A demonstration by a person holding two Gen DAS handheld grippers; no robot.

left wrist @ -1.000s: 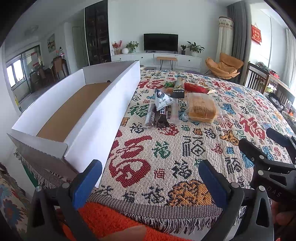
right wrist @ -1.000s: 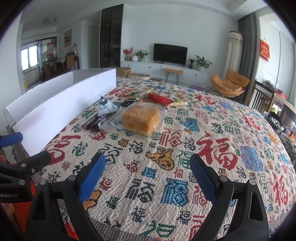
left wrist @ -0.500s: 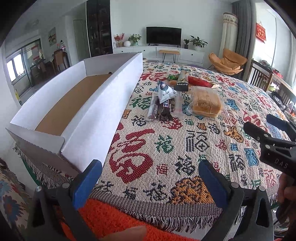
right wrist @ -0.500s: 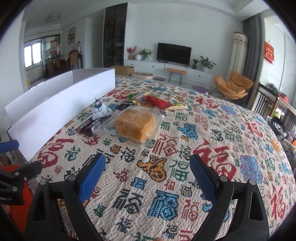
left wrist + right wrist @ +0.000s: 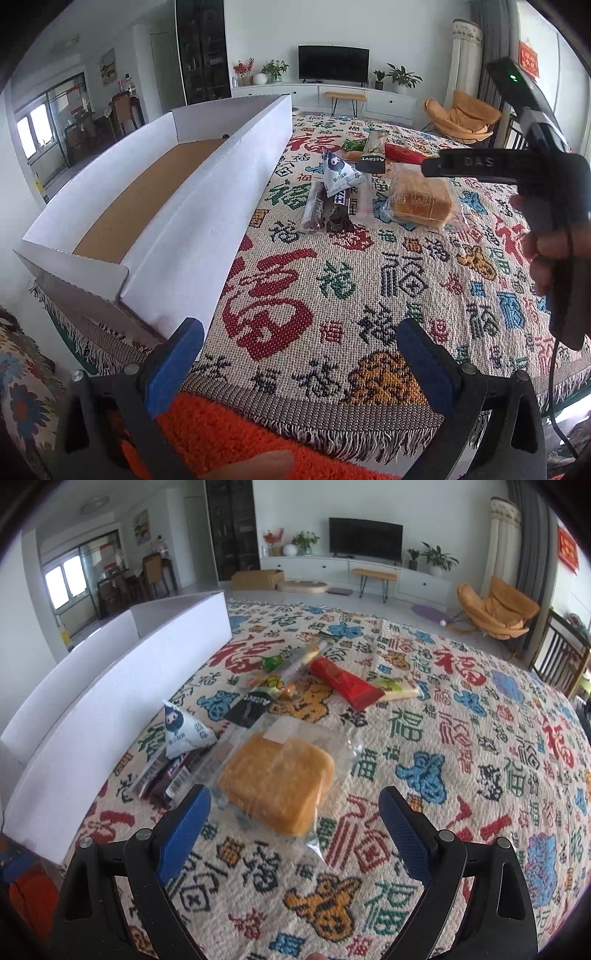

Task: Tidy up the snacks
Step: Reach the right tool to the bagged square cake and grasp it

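Nothing is sorted yet; the white box (image 5: 147, 206) lies bare, the snacks (image 5: 273, 738) untouched; both grippers (image 5: 295, 823) gape wide, holding nothing.

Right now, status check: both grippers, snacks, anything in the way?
Left gripper open, empty, at the table edge. Right gripper open, over the clear-wrapped golden bread loaf, not touching. Long white cardboard box empty. Approach unobstructed.

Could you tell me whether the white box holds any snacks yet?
Empty as far as visible: the white box shows only bare brown floor.
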